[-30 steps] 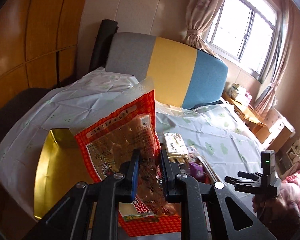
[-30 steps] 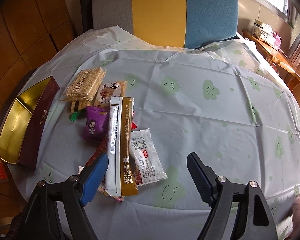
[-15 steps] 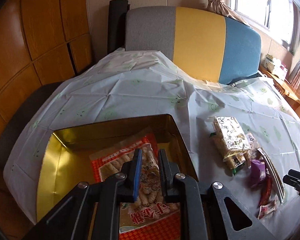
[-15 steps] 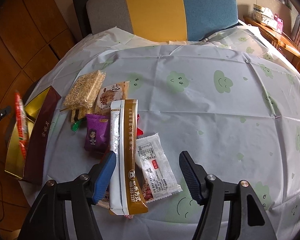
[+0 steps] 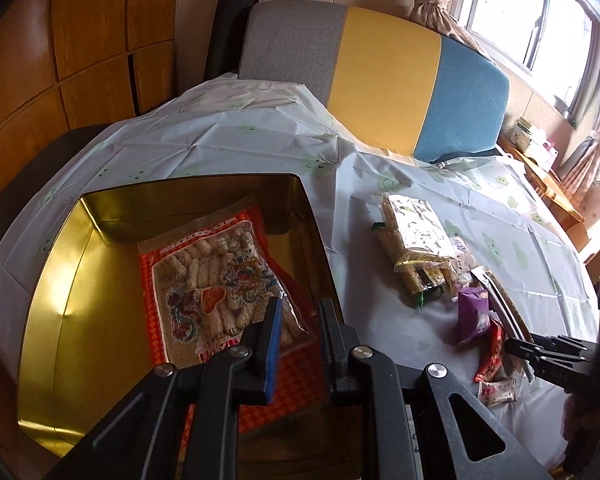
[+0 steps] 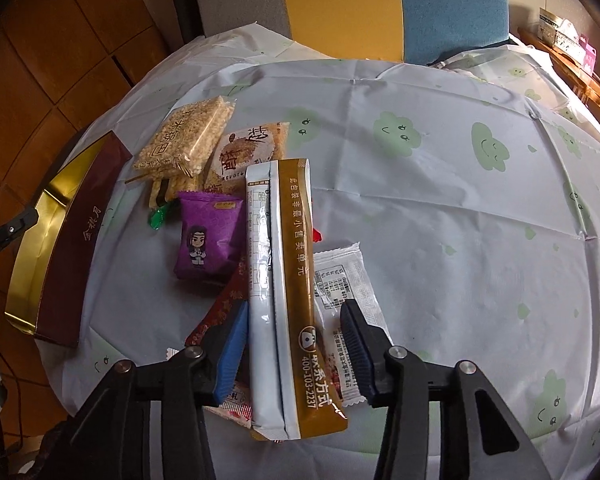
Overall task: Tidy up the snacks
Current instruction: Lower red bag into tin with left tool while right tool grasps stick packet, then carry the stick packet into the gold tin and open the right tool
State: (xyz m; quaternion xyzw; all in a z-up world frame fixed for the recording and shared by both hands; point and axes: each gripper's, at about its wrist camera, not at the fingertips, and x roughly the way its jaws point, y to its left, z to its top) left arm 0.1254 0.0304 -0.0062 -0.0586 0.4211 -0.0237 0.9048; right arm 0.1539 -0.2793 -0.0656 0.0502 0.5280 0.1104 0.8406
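A gold tin box [image 5: 60, 280] stands at the table's left edge, seen also in the right wrist view [image 6: 40, 232]. A red bag of rice crackers [image 5: 216, 280] lies flat inside it. My left gripper [image 5: 298, 320] is open just above the bag's near corner, holding nothing. My right gripper [image 6: 294, 340] is open with its jaws on either side of a long brown-and-white snack pack [image 6: 284, 280], which lies on a pile of snacks. I cannot tell whether the pads touch it.
The pile holds a purple packet [image 6: 208, 240], a puffed rice bar pack [image 6: 188, 140], a white sachet [image 6: 348, 312] and red wrappers [image 6: 220, 312]. A green-cloud tablecloth [image 6: 460, 220] covers the table. A grey-yellow-blue chair back [image 5: 380, 80] stands behind it.
My left gripper lowered the red bag into the gold tin and opened, releasing it. My right gripper moved forward over the long pack and its jaws narrowed around it.
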